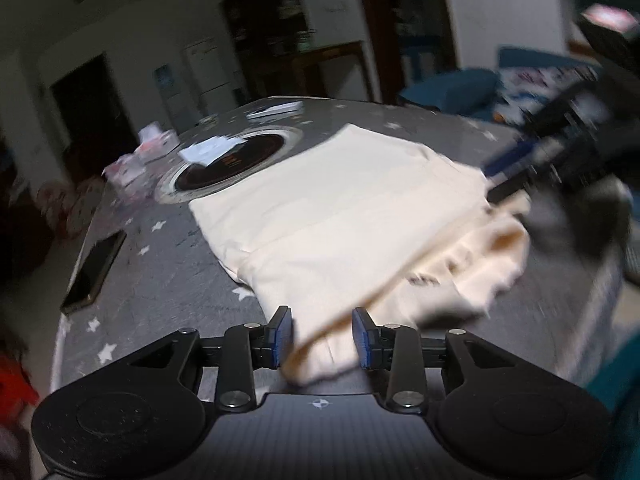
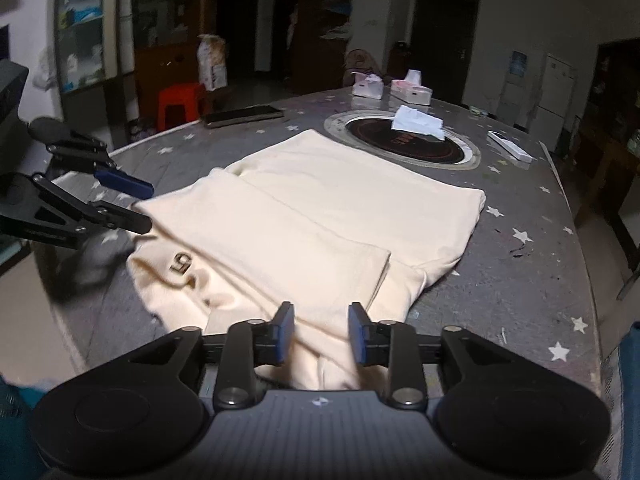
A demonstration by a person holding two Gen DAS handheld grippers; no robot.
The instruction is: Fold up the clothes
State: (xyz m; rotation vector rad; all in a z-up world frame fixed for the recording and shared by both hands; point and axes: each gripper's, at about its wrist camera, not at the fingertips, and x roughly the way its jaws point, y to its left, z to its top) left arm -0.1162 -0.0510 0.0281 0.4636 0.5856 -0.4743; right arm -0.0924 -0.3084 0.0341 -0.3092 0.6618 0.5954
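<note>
Cream garment (image 2: pixel 320 216) is lying folded on the star-print table (image 2: pixel 520 216), showing 1 small dark logo (image 2: pixel 181 263), unreadable; left gripper (image 1: pixel 322 336) and right gripper (image 2: pixel 321 332) are both gaping wide around its near edges; 2 tissue boxes (image 2: pixel 412 90) are sitting beyond.

A round table (image 2: pixel 520 216) with a grey star-print cover carries a cream garment (image 2: pixel 328 216), partly folded, at its near edge. A circular burner inset (image 2: pixel 404 142) sits at centre, with a white tissue (image 2: pixel 418 122) on it. A dark phone (image 2: pixel 244 115) lies near the left edge; two tissue packs (image 2: pixel 394 88) stand at the far edge.
</note>
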